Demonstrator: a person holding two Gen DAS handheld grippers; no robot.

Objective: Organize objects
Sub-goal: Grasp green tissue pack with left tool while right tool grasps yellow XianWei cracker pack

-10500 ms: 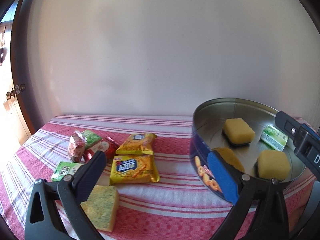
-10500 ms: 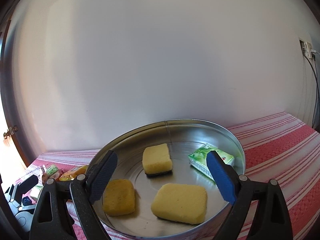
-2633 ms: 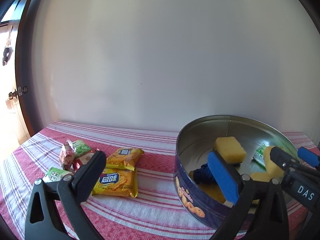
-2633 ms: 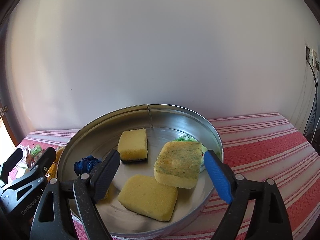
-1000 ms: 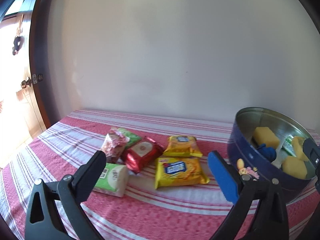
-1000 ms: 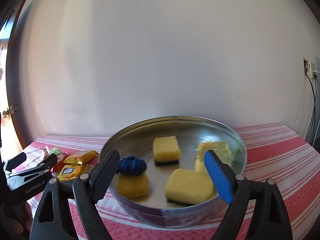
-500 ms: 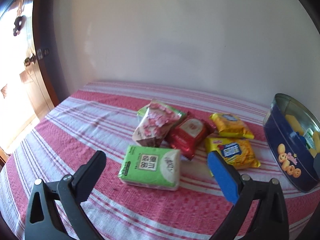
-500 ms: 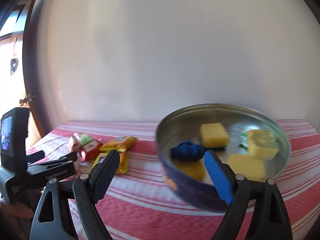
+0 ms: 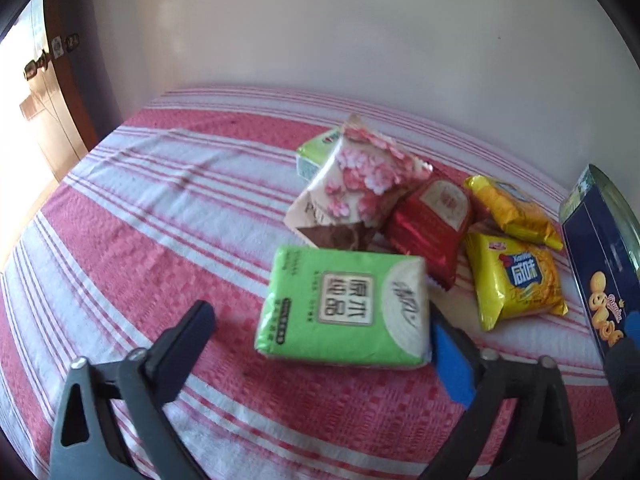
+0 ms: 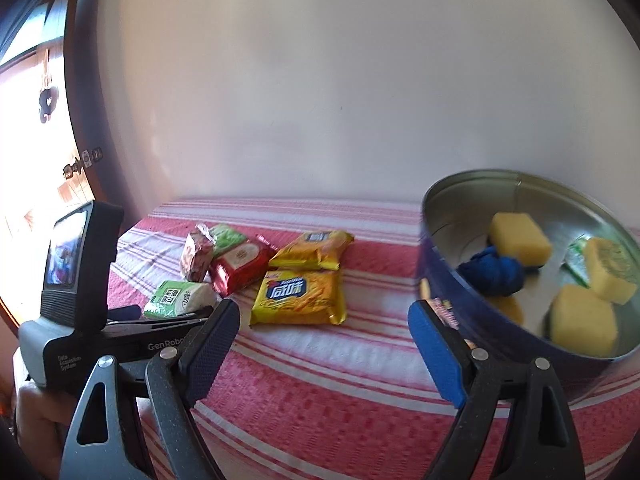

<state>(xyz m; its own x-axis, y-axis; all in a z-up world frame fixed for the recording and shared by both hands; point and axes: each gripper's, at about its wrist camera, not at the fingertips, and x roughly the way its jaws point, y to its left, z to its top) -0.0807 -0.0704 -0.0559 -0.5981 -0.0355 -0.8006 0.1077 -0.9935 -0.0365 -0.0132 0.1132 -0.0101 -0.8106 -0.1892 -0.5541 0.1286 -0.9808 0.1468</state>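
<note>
A green tissue pack (image 9: 344, 304) lies flat on the red-striped cloth, right between the fingers of my left gripper (image 9: 320, 320). The jaws are closing. The blue pad (image 9: 448, 356) is at the pack's right edge, while the black finger (image 9: 188, 336) stands clear of its left side. My right gripper (image 10: 324, 312) hovers open over the cloth with nothing in it, left of the round blue tin (image 10: 440, 280). The tin holds yellow sponges (image 10: 520, 240), a blue cloth (image 10: 492, 272) and a small green packet (image 10: 576, 260).
Behind the tissue pack sit a pink-flowered packet (image 9: 360, 184), a red packet (image 9: 432, 220), two yellow snack packets (image 9: 516, 280) and another green packet (image 9: 316, 152). The tin (image 9: 600, 256) stands at the right. A wall backs the table; a door is at the left.
My left gripper has come down and forward over the green tissue pack, which now lies between its slightly narrower jaws. The right gripper has swung left, so the tin sits at its right.
</note>
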